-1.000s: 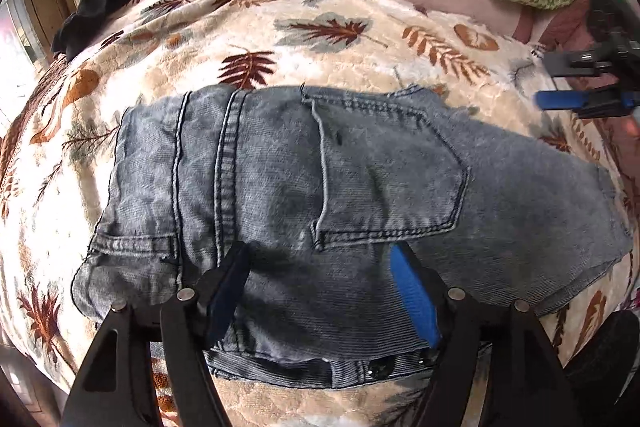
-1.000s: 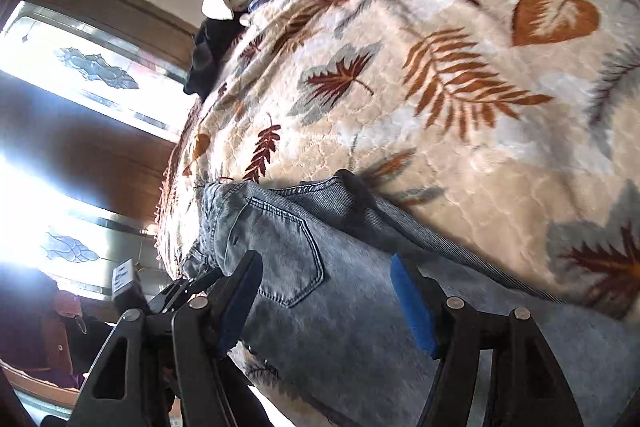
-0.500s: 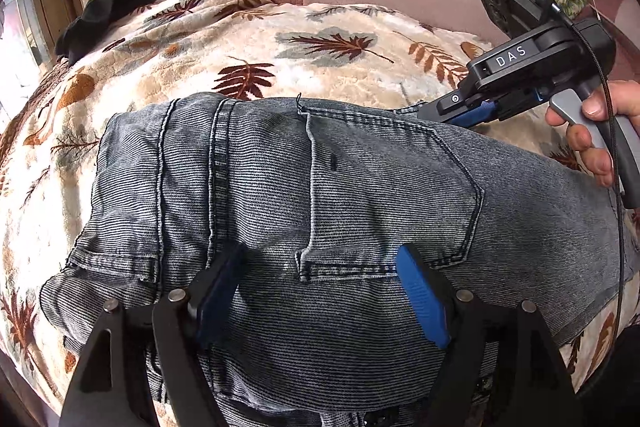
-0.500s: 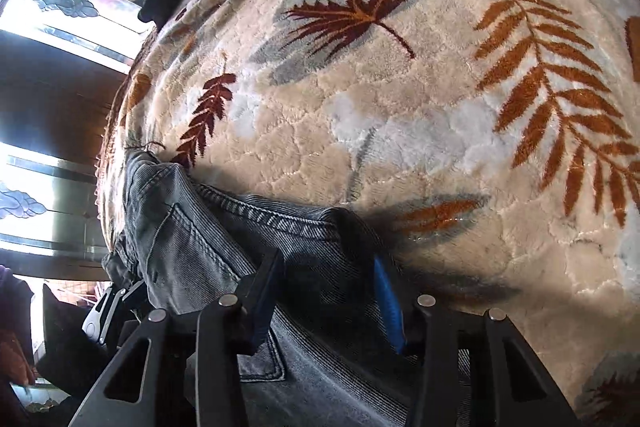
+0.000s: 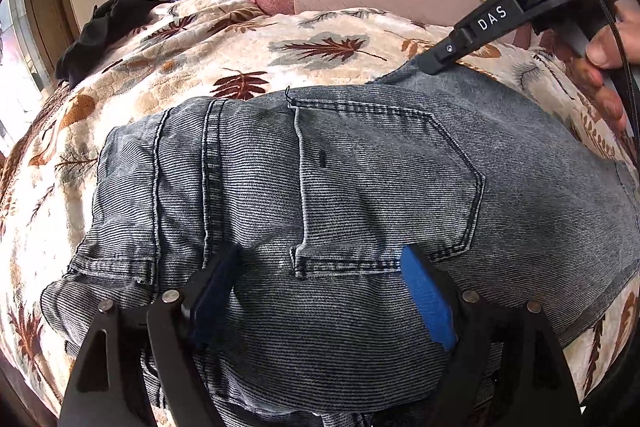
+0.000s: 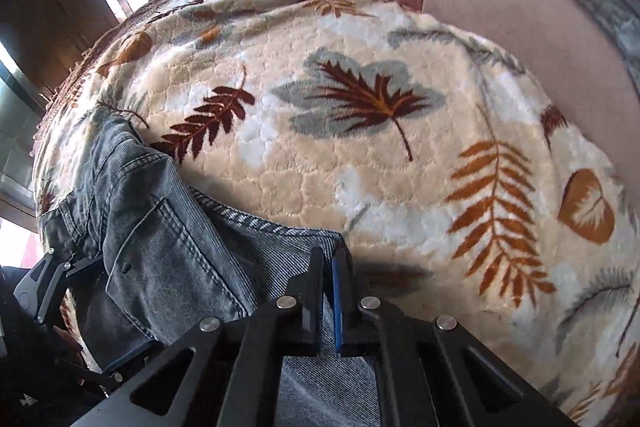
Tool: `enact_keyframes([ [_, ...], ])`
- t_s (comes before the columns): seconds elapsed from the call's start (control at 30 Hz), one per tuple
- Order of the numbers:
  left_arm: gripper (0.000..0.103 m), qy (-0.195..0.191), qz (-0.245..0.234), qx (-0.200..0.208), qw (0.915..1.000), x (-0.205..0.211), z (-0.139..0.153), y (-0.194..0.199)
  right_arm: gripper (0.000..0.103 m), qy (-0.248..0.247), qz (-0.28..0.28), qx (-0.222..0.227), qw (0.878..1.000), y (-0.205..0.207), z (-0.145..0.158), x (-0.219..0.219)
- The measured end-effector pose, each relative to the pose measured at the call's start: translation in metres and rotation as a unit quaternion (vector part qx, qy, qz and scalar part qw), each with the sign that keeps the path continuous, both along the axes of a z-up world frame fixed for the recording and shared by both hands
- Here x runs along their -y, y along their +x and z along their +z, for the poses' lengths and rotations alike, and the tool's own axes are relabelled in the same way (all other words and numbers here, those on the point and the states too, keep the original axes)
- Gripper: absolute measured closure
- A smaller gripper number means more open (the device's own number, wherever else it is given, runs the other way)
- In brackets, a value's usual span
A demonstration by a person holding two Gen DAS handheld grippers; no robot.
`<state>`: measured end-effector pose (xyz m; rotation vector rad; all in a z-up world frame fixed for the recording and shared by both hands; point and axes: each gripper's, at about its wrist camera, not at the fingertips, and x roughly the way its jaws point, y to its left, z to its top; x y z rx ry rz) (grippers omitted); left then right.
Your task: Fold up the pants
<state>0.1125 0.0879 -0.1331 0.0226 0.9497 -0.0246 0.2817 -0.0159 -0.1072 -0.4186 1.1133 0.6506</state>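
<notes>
Hovering over the near edge of the jeans (image 5: 360, 195), my left gripper (image 5: 320, 291) has its jaws spread wide either side of the back pocket (image 5: 384, 183), pinching nothing; they have just been opening further, I judge to bracket a thick bite of waistband. The jeans lie flat on the leaf-print blanket (image 5: 248, 39), seat side up. Further right, my right gripper (image 6: 328, 291) has just been closing and now clamps the denim's far edge between its pads, ready, I think, to lift that side for the fold.
</notes>
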Motion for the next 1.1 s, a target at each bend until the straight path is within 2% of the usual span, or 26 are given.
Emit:
enact_keyframes([
  [0.13,0.017,0.006,0.001,-0.001,1.0,0.002,-0.001,0.001,0.101,-0.067,-0.023,0.049,0.996,0.01,-0.027,0.001],
  [0.2,0.017,0.006,0.001,0.0,1.0,0.002,-0.001,0.001,0.101,-0.063,-0.049,0.045,0.996,0.019,-0.038,0.014],
  [0.3,0.017,0.005,0.001,0.001,1.0,0.002,-0.001,0.0,0.101,-0.026,-0.054,0.008,0.998,0.022,-0.039,0.028],
  [0.43,0.017,-0.001,0.008,0.004,1.0,0.001,0.001,0.0,0.1,0.083,-0.07,-0.033,0.994,0.027,-0.009,0.047],
  [0.5,0.017,-0.009,0.014,0.015,0.9998,-0.001,0.005,-0.003,0.096,0.111,-0.068,-0.055,0.99,0.031,0.001,0.05],
  [0.53,0.017,-0.016,0.017,0.023,0.9995,-0.002,0.009,-0.005,0.087,0.11,-0.061,-0.074,0.989,0.033,0.001,0.046],
  [0.57,0.017,-0.026,0.025,0.036,0.9987,-0.006,0.013,-0.007,0.072,0.095,-0.054,-0.087,0.99,0.035,-0.003,0.04],
  [0.63,0.017,-0.036,0.043,0.059,0.9966,-0.014,0.022,-0.011,0.051,0.066,-0.046,-0.089,0.993,0.036,-0.012,0.028],
  [0.67,0.017,-0.032,0.054,0.068,0.9957,-0.017,0.025,-0.011,0.05,0.066,-0.048,-0.095,0.992,0.033,-0.017,0.025],
  [0.77,0.017,-0.012,0.094,0.079,0.9924,-0.029,0.027,-0.011,0.05,0.094,-0.049,-0.13,0.986,0.032,-0.028,0.02],
  [0.8,0.017,-0.009,0.105,0.079,0.9913,-0.034,0.027,-0.01,0.051,0.076,-0.046,-0.136,0.987,0.032,-0.035,0.015],
  [0.87,0.017,0.004,0.121,0.06,0.9908,-0.042,0.02,-0.004,0.077,0.048,-0.045,-0.148,0.987,0.035,-0.05,0.008],
  [0.9,0.017,0.013,0.125,0.035,0.9914,-0.044,0.012,0.001,0.082,0.044,-0.049,-0.141,0.988,0.036,-0.051,0.007],
  [0.93,0.017,0.013,0.126,0.013,0.9918,-0.048,0.002,0.004,0.093,0.044,-0.051,-0.126,0.99,0.035,-0.048,0.007],
  [0.97,0.017,0.015,0.123,0.011,0.9923,-0.048,-0.001,0.003,0.096,0.042,-0.05,-0.111,0.992,0.033,-0.044,0.007],
  [1.03,0.017,0.025,0.116,0.01,0.9929,-0.047,0.001,-0.003,0.097,0.004,-0.028,-0.05,0.998,0.019,-0.031,-0.001],
  [1.1,0.017,0.021,0.119,0.004,0.9927,-0.047,0.0,-0.007,0.097,-0.034,-0.004,0.021,0.999,0.002,-0.021,-0.014],
])
